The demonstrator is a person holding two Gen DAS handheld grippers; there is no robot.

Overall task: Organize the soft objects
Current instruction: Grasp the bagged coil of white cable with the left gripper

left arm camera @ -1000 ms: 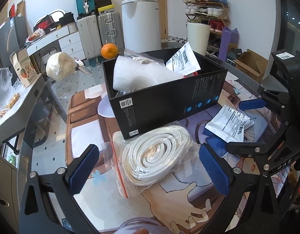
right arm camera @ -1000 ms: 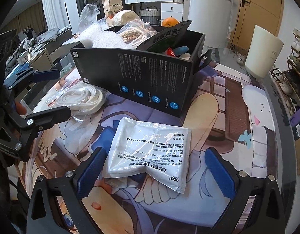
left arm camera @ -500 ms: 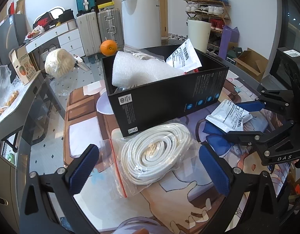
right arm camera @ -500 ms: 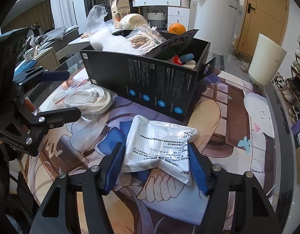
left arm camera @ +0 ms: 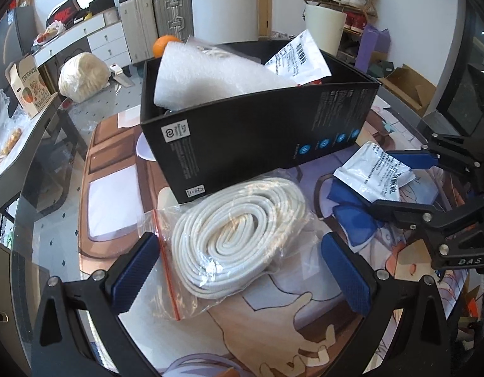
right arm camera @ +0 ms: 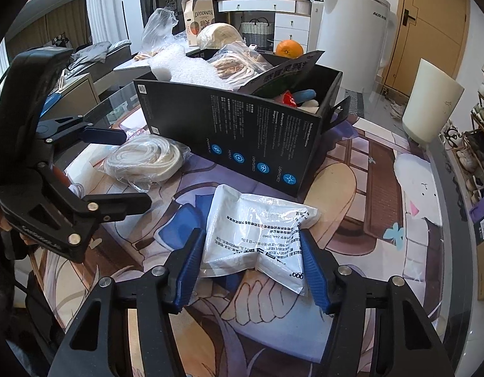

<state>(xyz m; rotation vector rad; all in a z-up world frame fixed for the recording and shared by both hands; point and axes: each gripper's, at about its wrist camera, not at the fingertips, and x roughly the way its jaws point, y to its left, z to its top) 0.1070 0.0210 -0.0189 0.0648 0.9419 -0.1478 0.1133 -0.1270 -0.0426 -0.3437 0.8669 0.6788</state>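
White printed pouch (right arm camera: 257,238) pinched and crumpled between right gripper (right arm camera: 253,262) pads, jaws closed onto it. Pouch's near edge hidden behind fingers. Left gripper (left arm camera: 242,270) jaws wide, holding nothing; bagged white rope coil (left arm camera: 239,216) lies between them. Black box (left arm camera: 257,138) just beyond, stuffed with foam (left arm camera: 210,78).

The box (left arm camera: 257,138) is black with small white text and a row of blue round icons. In front of it, the rope (left arm camera: 235,235) is white inside a clear bag (left arm camera: 166,267) with a red seal strip. Right of the box, the packet (right arm camera: 257,238) is white with black print. Behind the box sits an orange (right arm camera: 289,47). The counter (right arm camera: 383,220) wears a cartoon-printed mat in purple, tan and blue.
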